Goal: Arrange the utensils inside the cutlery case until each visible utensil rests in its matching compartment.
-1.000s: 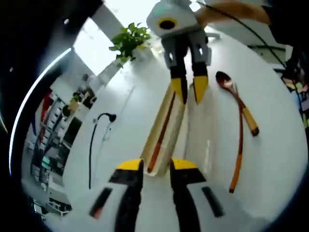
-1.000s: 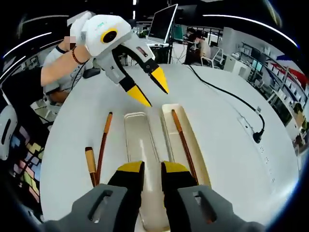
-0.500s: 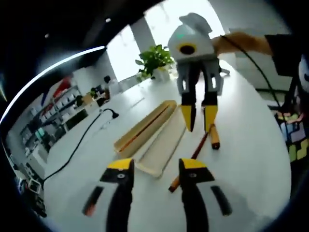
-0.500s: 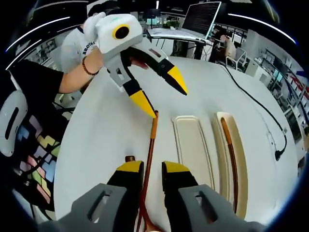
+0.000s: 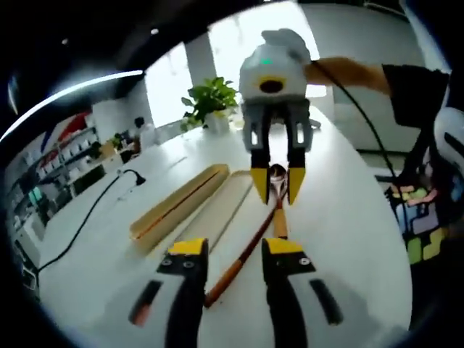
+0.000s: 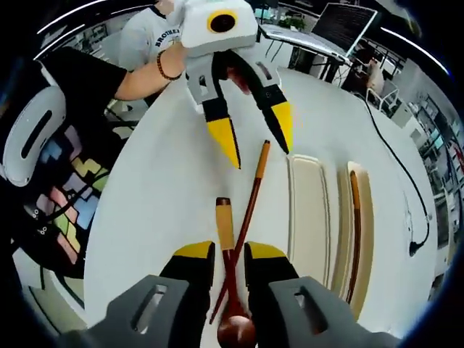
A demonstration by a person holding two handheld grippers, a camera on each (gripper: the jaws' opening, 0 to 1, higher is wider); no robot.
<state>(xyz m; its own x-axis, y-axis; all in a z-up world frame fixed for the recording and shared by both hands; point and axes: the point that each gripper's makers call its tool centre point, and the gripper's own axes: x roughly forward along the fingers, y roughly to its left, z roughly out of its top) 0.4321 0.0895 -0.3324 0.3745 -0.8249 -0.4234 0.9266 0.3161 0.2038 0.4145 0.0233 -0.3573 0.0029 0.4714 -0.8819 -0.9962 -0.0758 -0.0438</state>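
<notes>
A round white worktop [image 6: 152, 181] carried everything. On it the cutlery case lay as 2 long halves side by side: a pale cream tray [image 6: 308, 210] and, just beyond it, a tan wooden tray [image 6: 364, 217] that held 1 reddish-brown chopstick [image 6: 355, 225] along its length. In the left gripper view the same tan tray [image 5: 177, 206] sat left of the cream tray [image 5: 225, 210].

Outside the case, beside the cream tray, a wooden spoon [image 6: 228, 268] and a second chopstick [image 6: 246, 217] lay crossed on the bare worktop. The spoon's bowl rested just past the right gripper's fingertips, its tan handle pointing away.

The left gripper [image 6: 257, 141], held by a person's hand [image 6: 174, 61], hung above the far end of the loose chopstick with its yellow-tipped fingers spread and grasping nothing. The right gripper [image 5: 274, 187] hovered over the spoon bowl [image 5: 276, 174], its fingers parted a little and released, 1 on either side of the bowl.

A black cable [image 6: 395, 167] ran across the worktop beyond the case, and a potted plant [image 5: 210, 101] stood at the far edge.
</notes>
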